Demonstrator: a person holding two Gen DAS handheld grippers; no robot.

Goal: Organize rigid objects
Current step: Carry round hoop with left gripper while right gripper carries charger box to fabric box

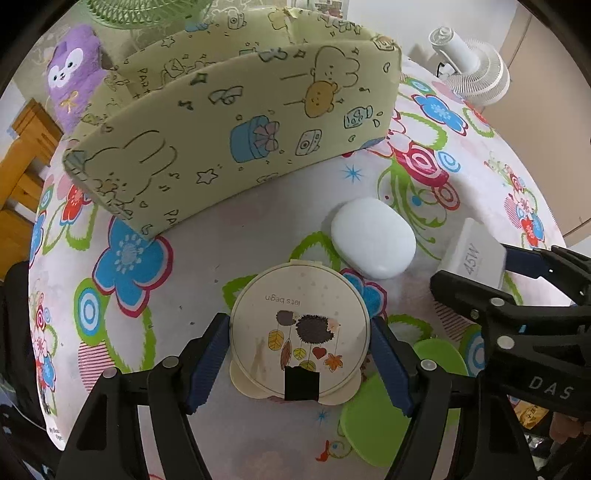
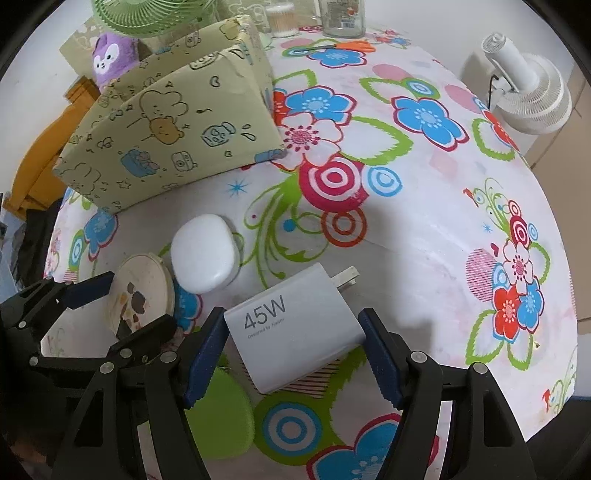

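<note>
Black gripper arms fill the bottom of both wrist views, each pointing steeply down at the table (image 2: 424, 229) with its flowered cloth. Largest thing: the yellow-green printed box (image 1: 236, 122) at the far left side of the table, open-topped as far as I can tell, likely the bin these items go into. Behind it sit a purple plush (image 1: 70, 85) and a green fan (image 2: 147, 16); a white fan (image 2: 528, 92) stands off the right edge. Left gripper (image 1: 300, 339) straddles the round compact (image 1: 299, 332), blue pads touching or all but touching its rim on both sides, so it looks clamped or right at contact; compact lies flat, lid up, on the cloth. Right gripper (image 2: 295, 343) sits on the 45W charger (image 2: 295, 332), pads at its two flat sides, narrow gap on the right pad so a firm hold isn't certain; prongs point away, charger tilted slightly up toward the camera. White case (image 1: 373, 238) lies free between compact and charger, just beside both. Green oval lid (image 2: 221, 417) lies flat under and between the two grippers, untouched. Judgement: both hands grab at once, then carry to the box.
</note>
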